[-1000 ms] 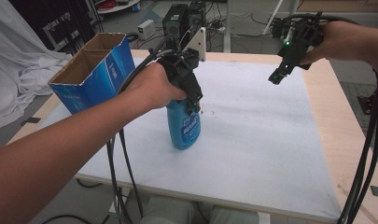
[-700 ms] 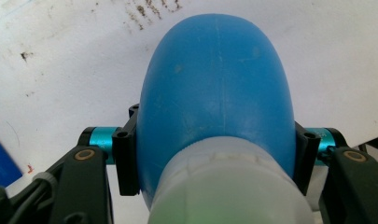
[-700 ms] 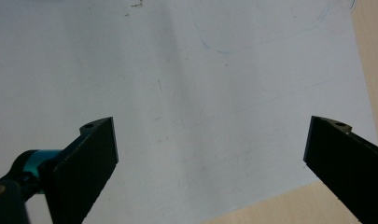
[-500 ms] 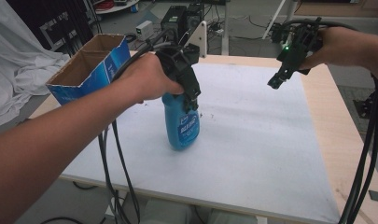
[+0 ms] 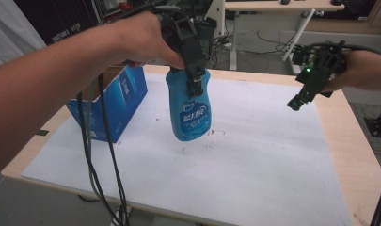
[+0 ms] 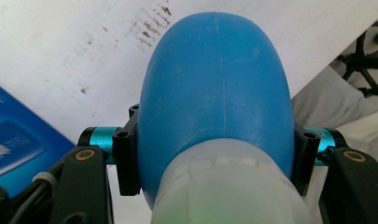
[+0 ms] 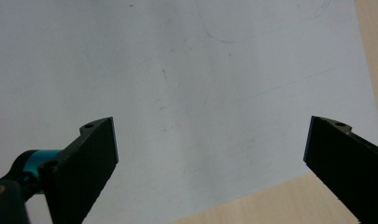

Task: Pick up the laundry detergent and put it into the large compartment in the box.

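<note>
the left gripper (image 5: 196,80) pinches the blue bottle (image 5: 189,109) at its shoulder just under the pale cap (image 6: 228,186), its jaws pressed against both sides of the body, and the bottle hangs clear of the bench (image 5: 254,155), over the white sheet toward the left half and just beside the open blue carton (image 5: 120,101) that stands near the left edge. the likely step is to carry the bottle across and lower it into that carton. to do it well, the grip should stay firm, since the jaws hold a smooth rounded shoulder and the full weight hangs below them; any loosening could let the bottle slide down or swing. the bottle tilts a little in the high view, so it is best brought upright before it goes over the carton's rim, and lifted high enough that its base clears the cardboard flaps instead of knocking the carton over. the trailing cables (image 5: 96,155) hang in front of the carton and should be kept from snagging it. the right gripper (image 5: 298,100) hovers over the right part of the bench with its jaws spread wide and nothing between them, free to steady the carton if needed.
</note>
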